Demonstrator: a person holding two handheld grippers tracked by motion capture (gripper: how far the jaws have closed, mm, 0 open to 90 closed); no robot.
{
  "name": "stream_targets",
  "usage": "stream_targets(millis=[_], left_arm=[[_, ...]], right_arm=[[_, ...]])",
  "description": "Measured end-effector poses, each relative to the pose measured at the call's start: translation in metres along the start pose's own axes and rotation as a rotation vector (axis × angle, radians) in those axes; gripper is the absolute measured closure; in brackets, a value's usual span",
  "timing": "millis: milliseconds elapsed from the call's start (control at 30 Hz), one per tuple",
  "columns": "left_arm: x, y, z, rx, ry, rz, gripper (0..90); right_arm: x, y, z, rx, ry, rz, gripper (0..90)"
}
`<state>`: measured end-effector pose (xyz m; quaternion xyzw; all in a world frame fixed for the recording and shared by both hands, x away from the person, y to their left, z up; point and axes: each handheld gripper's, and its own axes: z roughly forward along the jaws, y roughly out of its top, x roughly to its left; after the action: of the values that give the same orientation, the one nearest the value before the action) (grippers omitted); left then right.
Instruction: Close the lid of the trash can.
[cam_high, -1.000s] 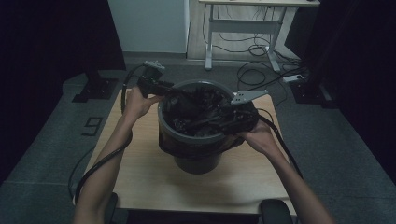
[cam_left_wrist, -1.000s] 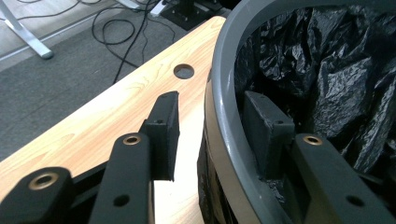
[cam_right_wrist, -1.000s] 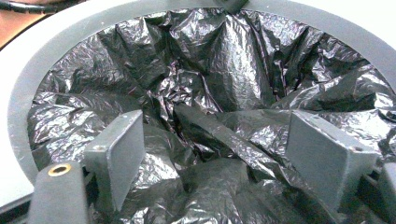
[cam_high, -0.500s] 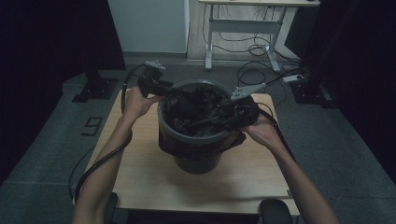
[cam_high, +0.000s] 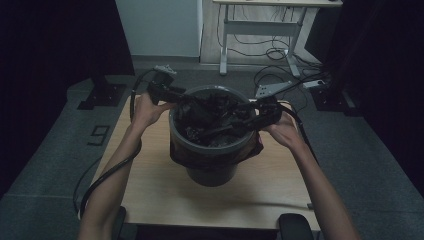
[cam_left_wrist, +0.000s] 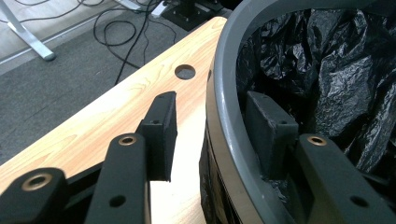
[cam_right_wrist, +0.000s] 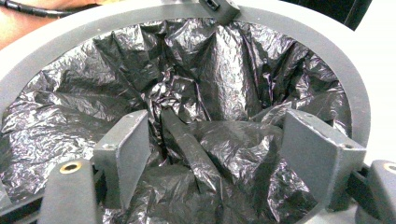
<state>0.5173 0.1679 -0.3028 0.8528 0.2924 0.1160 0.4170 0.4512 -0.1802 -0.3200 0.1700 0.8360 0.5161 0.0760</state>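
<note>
The room around you is dark, with cables trailing over the grey floor past the far edge of the wooden table (cam_high: 150, 190). On that table, between your forearms, stands a grey bin (cam_high: 212, 172) lined with a black bag (cam_right_wrist: 219, 84) that sits loose and crumpled inside it.

What matters now is how the bin's rim (cam_left_wrist: 224, 116) lies to each tool. Your left tool (cam_left_wrist: 210, 126) sits right at the rim on the bin's left side and straddles it: one jaw hangs outside over the table, the other is inside against the bag. The jaws stand apart and are not yet pinching; the inner one looks to be touching the wall, though I cannot tell for sure. Your right tool (cam_right_wrist: 233, 154) comes in over the opposite side and points down into the bin, jaws spread wide, with folds of bag between them and nothing gripped.

My guess is that the bag's edge is to be drawn over the rim. The left tool is nearer to a grip: it only needs closing. The right tool would first have to find an edge of bag near its side.
</note>
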Motion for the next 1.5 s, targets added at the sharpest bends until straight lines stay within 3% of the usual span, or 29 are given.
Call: stream_targets(millis=[67,167,233,300,367,467,600,700,733,767,867,933,1000,1267,1367,1433,1500], left_arm=[[0.000,0.000,0.000,0.000,-0.002,-0.003,54.2],[0.001,0.000,0.000,0.006,0.001,0.002,54.1],[0.001,0.001,0.000,0.012,0.001,0.004,53.9],[0.001,0.001,0.000,0.014,0.001,0.004,53.6],[0.002,0.000,0.000,0.009,-0.002,-0.004,53.6],[0.002,0.000,0.000,0.007,-0.007,-0.011,53.4],[0.001,0.000,0.000,0.005,-0.004,-0.008,53.4],[0.001,0.000,0.000,0.005,0.001,-0.006,53.3],[0.000,0.000,0.000,0.005,0.004,-0.004,53.2],[0.000,0.000,0.000,0.004,0.007,-0.002,53.1],[0.001,-0.001,0.000,-0.002,-0.002,-0.020,53.0],[0.001,-0.001,0.000,-0.001,-0.001,-0.024,52.9],[0.000,-0.001,-0.001,-0.003,0.003,-0.022,53.1],[0.001,-0.002,0.000,-0.009,0.000,-0.033,52.7],[0.001,-0.002,0.000,-0.006,-0.006,-0.019,51.9],[0.002,0.001,0.000,0.015,0.004,0.006,50.7],[0.001,0.003,0.001,0.035,0.019,0.021,46.0]], right_arm=[[0.000,0.001,0.000,0.012,-0.001,-0.006,23.6],[0.001,0.009,0.003,0.125,-0.004,-0.079,23.6],[-0.003,0.016,0.007,0.182,0.017,-0.083,23.7],[-0.012,0.021,0.008,0.172,0.035,-0.039,21.5],[-0.021,0.020,0.010,0.134,0.085,0.001,20.3],[-0.024,0.019,0.009,0.121,0.100,-0.011,20.4],[-0.025,0.013,0.007,0.059,0.118,0.026,21.0],[-0.020,0.011,0.005,0.066,0.082,0.007,26.5],[-0.016,0.012,0.004,0.099,0.054,-0.038,29.0],[-0.010,0.011,0.003,0.124,0.031,-0.079,28.4],[0.016,0.006,0.002,0.143,-0.055,-0.102,25.3],[0.033,0.001,0.002,0.100,-0.101,-0.042,25.6],[0.044,-0.003,0.004,0.054,-0.104,0.025,24.2],[0.045,-0.002,0.005,0.074,-0.110,0.027,25.0],[0.041,0.000,0.004,0.107,-0.092,0.016,31.2],[0.036,0.001,0.003,0.116,-0.091,-0.012,25.5],[0.032,0.003,0.003,0.108,-0.120,-0.026,21.7]])
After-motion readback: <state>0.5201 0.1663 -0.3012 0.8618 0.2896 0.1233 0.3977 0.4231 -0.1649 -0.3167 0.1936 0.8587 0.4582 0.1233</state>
